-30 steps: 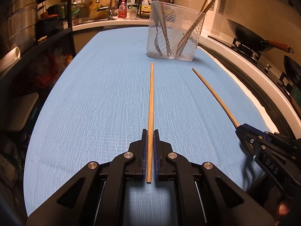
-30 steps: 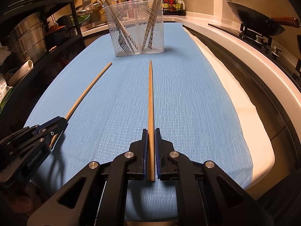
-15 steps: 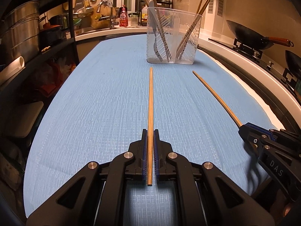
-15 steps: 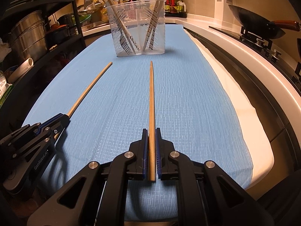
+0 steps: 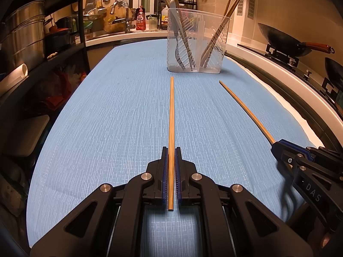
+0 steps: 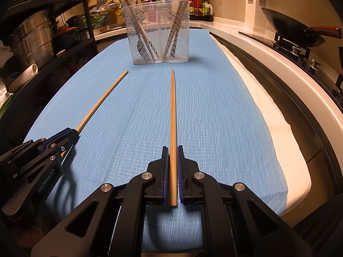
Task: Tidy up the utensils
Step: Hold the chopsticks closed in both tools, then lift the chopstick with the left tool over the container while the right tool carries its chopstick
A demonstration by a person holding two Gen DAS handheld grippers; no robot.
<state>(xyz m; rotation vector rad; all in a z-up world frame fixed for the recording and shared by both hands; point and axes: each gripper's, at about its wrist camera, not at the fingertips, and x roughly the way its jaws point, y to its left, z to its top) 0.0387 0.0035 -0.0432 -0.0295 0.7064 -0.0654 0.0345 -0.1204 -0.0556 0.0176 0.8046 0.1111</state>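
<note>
nearest: left tool (image 5: 171, 152), pressed on a chopstick (image 5: 171, 115) held lengthwise between the blue pads, butt end poking back past them, tip aimed toward the far end. same at the right tool (image 6: 173, 150): pinching a second chopstick (image 6: 172, 111), tapered tip forward. both tools side by side over the blue cloth (image 5: 120, 115) covering the worktop, each seen at the edge of the other's view, right tool (image 5: 285, 150) low on the right in the left view, left tool (image 6: 64, 137) low on the left in the right view. cannot tell whether the sticks' tips touch the cloth.

further out, just past both tips: clear plastic holder (image 5: 197, 42) standing upright on the cloth, split in two compartments. left compartment with forks (image 5: 179, 51) and a light-handled utensil; right compartment with more chopsticks (image 5: 216, 32) leaning outward.

off to the right beyond the cloth edge: white counter rim, stove with a dark wok (image 5: 285, 40). to the left: black shelf with steel pots (image 5: 23, 34). at the back: sink area with bottles and hanging utensils.
</note>
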